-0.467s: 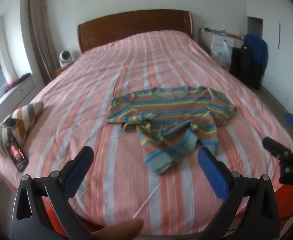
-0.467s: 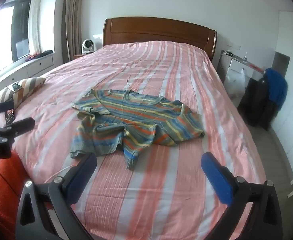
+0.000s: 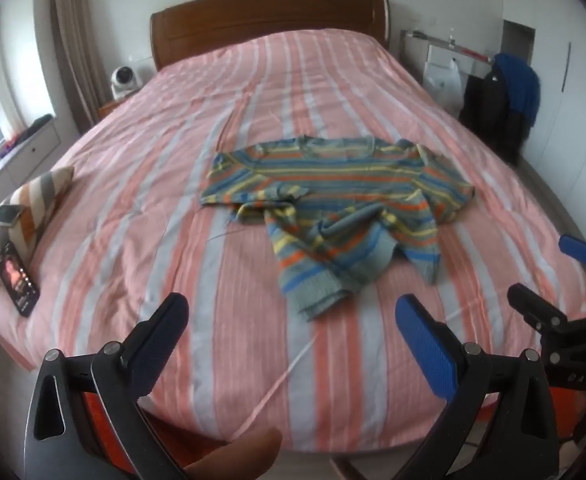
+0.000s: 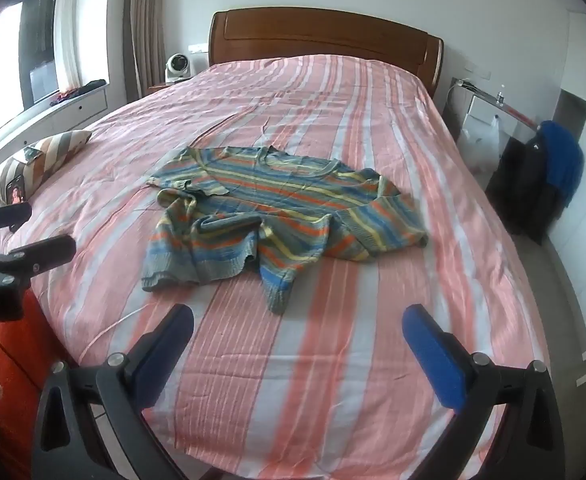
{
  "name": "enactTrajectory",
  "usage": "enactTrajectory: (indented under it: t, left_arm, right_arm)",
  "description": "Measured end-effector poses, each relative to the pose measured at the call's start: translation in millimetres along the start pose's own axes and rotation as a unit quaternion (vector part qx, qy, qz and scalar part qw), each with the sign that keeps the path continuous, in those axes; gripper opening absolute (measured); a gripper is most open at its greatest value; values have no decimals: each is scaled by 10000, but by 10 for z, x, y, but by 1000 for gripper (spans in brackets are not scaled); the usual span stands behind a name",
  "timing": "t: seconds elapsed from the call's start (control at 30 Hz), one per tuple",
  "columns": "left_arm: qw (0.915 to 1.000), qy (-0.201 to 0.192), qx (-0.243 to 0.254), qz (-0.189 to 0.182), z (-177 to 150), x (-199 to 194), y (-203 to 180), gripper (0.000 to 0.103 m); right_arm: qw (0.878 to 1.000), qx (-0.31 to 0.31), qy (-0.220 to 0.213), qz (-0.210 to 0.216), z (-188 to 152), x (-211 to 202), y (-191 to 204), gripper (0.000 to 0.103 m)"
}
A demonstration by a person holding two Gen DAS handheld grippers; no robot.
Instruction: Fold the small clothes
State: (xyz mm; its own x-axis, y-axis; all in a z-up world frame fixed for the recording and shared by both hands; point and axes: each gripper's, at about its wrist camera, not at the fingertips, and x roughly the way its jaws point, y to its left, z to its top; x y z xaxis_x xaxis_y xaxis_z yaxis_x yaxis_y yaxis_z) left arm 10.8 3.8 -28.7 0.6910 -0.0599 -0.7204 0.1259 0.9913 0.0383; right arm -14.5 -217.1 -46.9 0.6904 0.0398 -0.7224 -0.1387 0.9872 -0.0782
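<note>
A small striped knit shirt (image 3: pixel 341 208) in blue, orange and yellow lies crumpled on the pink striped bed (image 3: pixel 173 200), its lower hem bunched and turned up. It also shows in the right wrist view (image 4: pixel 277 216). My left gripper (image 3: pixel 289 320) is open and empty, above the bed's near edge, short of the shirt's hem. My right gripper (image 4: pixel 297 328) is open and empty, also short of the hem. Each gripper shows at the side of the other's view: the right gripper (image 3: pixel 549 280) and the left gripper (image 4: pixel 33 232).
A striped cushion (image 3: pixel 29 204) with a phone (image 3: pixel 17 280) leaning on it lies at the bed's left edge. A wooden headboard (image 3: pixel 269 20) stands at the back. A rack with dark and blue clothes (image 3: pixel 509 96) stands to the right. A small fan (image 3: pixel 124 79) sits on the nightstand.
Both grippers have moved a little forward towards the bed and the shirt; the shirt has not moved. Both stay open.
</note>
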Motion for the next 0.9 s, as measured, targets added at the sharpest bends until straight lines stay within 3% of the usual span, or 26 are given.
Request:
enactTrajectory:
  t: [0.9]
  left_arm:
    - [9998, 84, 107, 166, -98, 91, 6, 103]
  right_arm:
    - [9998, 68, 173, 50, -18, 105, 86, 103]
